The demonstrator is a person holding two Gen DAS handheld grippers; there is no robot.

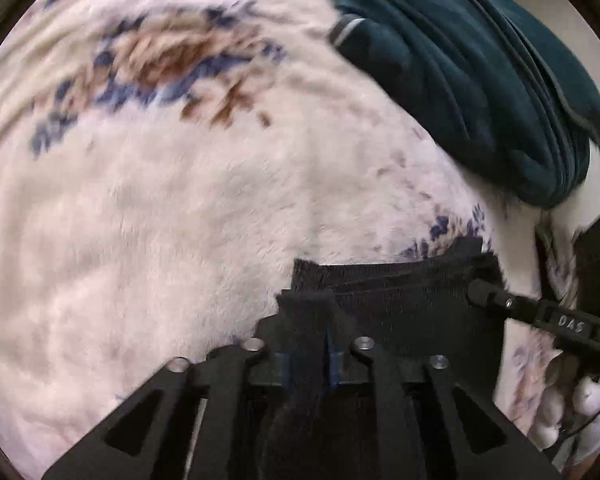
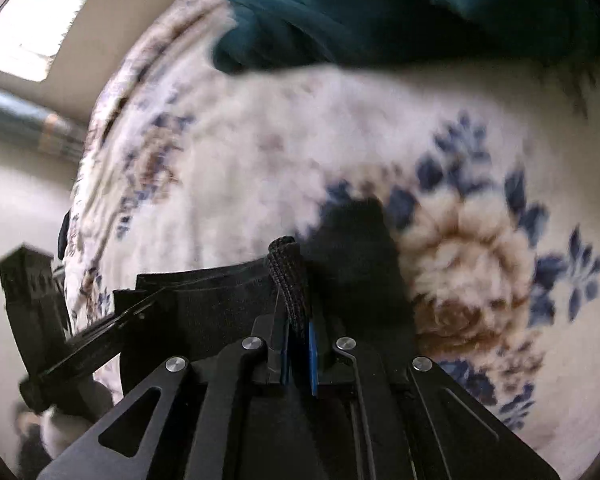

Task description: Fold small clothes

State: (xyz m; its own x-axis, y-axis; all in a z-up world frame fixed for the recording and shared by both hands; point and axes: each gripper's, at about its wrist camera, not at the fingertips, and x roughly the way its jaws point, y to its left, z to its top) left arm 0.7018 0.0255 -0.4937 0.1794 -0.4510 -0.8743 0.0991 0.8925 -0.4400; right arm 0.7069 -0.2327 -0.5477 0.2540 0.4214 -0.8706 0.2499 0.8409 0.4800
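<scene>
left gripper (image 1: 327, 344) pinched tight on a fold of the black garment (image 1: 412, 300), blue pads almost meeting with dark cloth between them. right gripper (image 2: 298, 344) also clamped narrow on a bunched ribbed edge of the same black garment (image 2: 228, 296), the knit roll sticking up between its fingers. garment hangs stretched between the two grippers, just above or on the floral blanket (image 1: 160, 220); cannot tell if it touches. in the left wrist view the right gripper's finger (image 1: 496, 298) reaches in from the right edge and meets the far corner of the cloth; a white-gloved hand (image 1: 556, 412) shows below it at the frame edge. in the right wrist view the left gripper's finger comes in from the left onto the opposite end of the cloth. blanket is cream plush with blue and brown flowers (image 2: 472, 248), wrinkled. a teal padded item (image 1: 480, 80), rumpled, lies on the blanket well beyond the garment, upper part of both views (image 2: 380, 12). bright window (image 2: 40, 28) and pale wall off the blanket's left edge in the right wrist view. both views somewhat motion blurred.
</scene>
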